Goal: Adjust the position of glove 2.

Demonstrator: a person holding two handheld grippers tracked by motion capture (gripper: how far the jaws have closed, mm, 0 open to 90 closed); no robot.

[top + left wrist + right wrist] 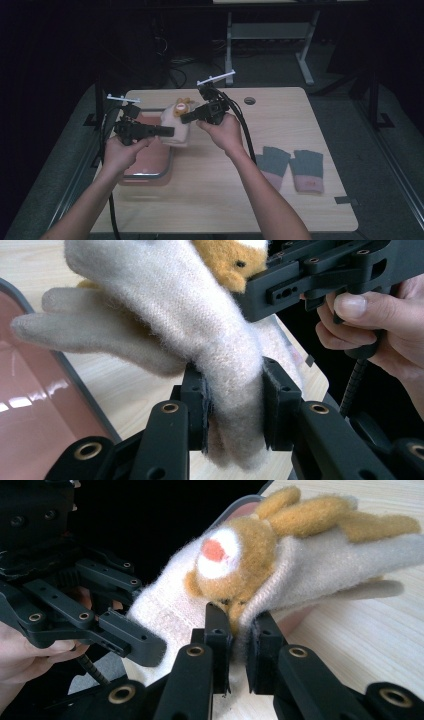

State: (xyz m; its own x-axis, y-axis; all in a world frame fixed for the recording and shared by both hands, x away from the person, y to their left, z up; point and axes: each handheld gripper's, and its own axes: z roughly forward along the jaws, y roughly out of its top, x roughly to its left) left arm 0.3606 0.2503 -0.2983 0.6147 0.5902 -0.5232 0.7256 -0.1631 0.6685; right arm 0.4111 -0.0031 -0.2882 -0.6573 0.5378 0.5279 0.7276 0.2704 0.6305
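Dark room, wooden desk (220, 200): both grippers, left gripper (234, 405) and right gripper (239, 645), pinch a fluffy cream glove (200, 325) above the pink tray (150, 162) near the desk's left edge; putting it down remains.

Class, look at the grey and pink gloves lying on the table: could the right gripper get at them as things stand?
Probably not yet: the right gripper is shut on the cream glove. The path to the grey and pink gloves looks free.

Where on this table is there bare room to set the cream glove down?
Bare wood lies between the pink tray and the grey gloves, and along the table's far right. It is crowded at the far left, where both grippers hold the cream glove.
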